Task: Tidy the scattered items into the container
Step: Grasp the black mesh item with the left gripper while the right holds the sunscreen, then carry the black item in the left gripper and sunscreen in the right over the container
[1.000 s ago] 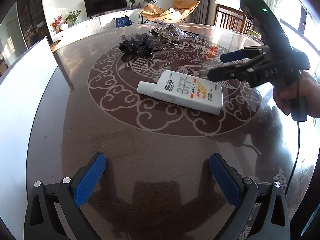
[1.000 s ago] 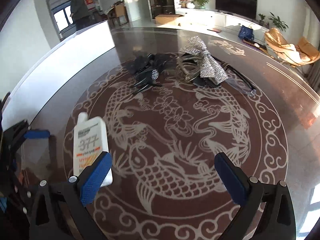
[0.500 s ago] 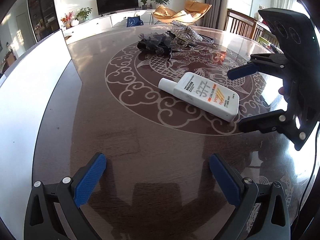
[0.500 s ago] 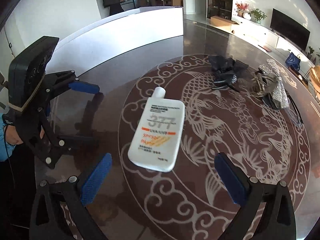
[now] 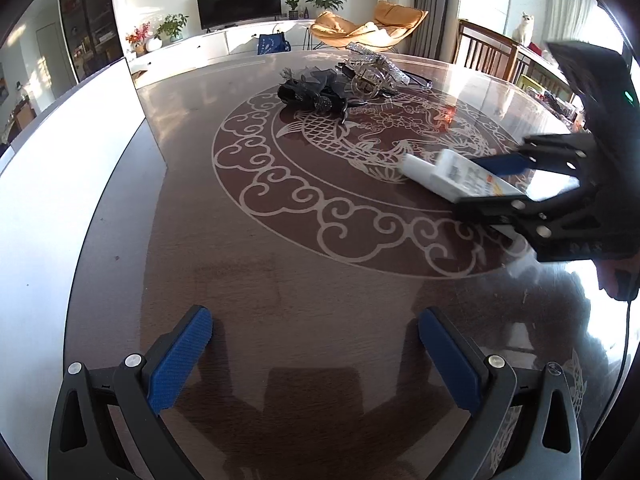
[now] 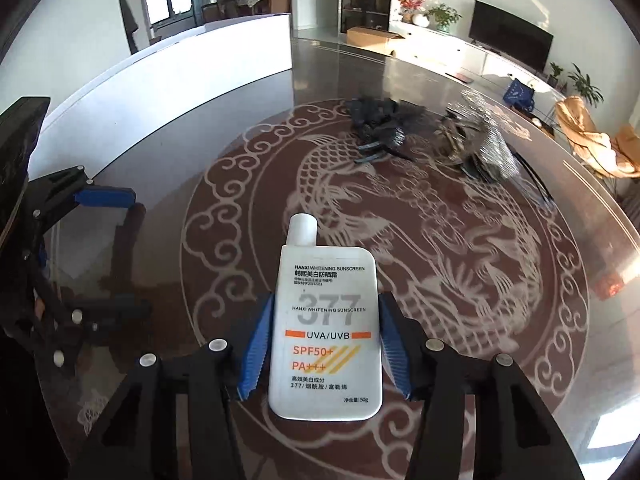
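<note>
Sunlit living room; dark television [image 5: 239, 3] on white wall, orange lounge chair [image 5: 368, 26], wooden chair [image 5: 486, 54].

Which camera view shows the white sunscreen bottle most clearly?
The right wrist view: the sunscreen bottle lies whole and sharp, label readable, between the closing right gripper. In the left wrist view it is blurred at the edge, partly covered by that gripper's fingers.

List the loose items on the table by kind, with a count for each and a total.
Sunscreen bottle, white, between the closing right gripper's fingers: 1
Black hair accessory: 1
Silver glitter bow with clear claw clip, in one cluster: 1
A dark thin item behind the bow is too unclear to count.
Total: 3
</note>
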The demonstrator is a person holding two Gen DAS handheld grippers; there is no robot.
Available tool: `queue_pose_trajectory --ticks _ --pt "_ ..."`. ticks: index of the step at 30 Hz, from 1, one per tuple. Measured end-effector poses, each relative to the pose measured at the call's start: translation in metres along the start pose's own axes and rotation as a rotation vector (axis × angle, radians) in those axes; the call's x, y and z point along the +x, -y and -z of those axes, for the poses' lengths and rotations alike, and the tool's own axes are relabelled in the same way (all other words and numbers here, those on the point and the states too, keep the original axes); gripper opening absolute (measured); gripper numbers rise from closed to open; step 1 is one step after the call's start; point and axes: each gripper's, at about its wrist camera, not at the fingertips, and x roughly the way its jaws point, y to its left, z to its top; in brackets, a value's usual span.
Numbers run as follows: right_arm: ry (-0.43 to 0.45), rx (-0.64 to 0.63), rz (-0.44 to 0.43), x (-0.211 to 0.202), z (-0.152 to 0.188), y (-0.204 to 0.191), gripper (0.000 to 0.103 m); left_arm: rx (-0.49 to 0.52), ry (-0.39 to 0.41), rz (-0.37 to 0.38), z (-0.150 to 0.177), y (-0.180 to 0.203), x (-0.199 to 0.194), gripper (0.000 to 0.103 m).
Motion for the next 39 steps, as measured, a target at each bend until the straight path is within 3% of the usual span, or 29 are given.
queue_pose_trajectory --ticks 4,7,12,17,21,22,23,24,25,29,32,35,37,39 --pt "0.047 0.080 0.059 -0.033 0.041 0.019 0.052 0.006 -0.011 0.005 -0.043 0.013 0.029 0.103" --pt "0.058 0.110 0.086 -0.042 0.054 0.019 0.052 0.008 -0.005 0.006 -0.084 0.024 0.056 0.103" --pt "0.058 0.111 0.096 -0.043 0.054 0.019 0.052 -0.134 -0.022 -0.088 -0.145 0.023 0.096 0.103" --pt "0.058 0.112 0.096 -0.043 0.054 0.019 0.052 -0.263 -0.034 -0.170 -0.180 0.017 0.120 0.103" --pt "0.058 0.112 0.096 -0.043 0.054 0.019 0.052 -0.219 0.000 -0.141 -0.189 0.013 0.130 0.103" --pt "0.058 0.112 0.096 -0.043 0.054 0.019 0.052 -0.211 0.006 -0.133 -0.189 0.011 0.130 0.103" --pt "0.058 0.112 0.096 -0.043 0.054 0.019 0.052 -0.201 0.020 -0.130 -0.188 0.010 0.127 0.090" --pt "0.058 0.111 0.096 -0.043 0.054 0.019 0.052 -0.182 0.039 -0.126 -0.185 0.009 0.124 0.070" --pt "0.058 0.111 0.096 -0.043 0.054 0.019 0.052 -0.162 0.051 -0.111 -0.182 0.007 0.120 0.067" --pt "0.059 0.100 0.112 -0.041 0.054 0.016 0.052 -0.078 0.060 -0.024 -0.154 0.001 0.100 0.066" --pt "0.064 0.071 0.147 -0.043 0.055 0.011 0.052 0.001 0.058 0.037 -0.109 0.004 0.068 0.066" --pt "0.064 0.075 0.144 -0.041 0.054 0.004 0.052 0.075 0.052 0.050 -0.053 0.015 0.030 0.066" --pt "0.062 0.138 0.087 -0.039 0.052 0.003 0.052 0.074 0.055 0.050 -0.022 0.015 0.008 0.067" --pt "0.058 0.126 0.119 -0.038 0.051 -0.006 0.052 0.056 0.058 0.034 -0.004 0.014 -0.004 0.067"
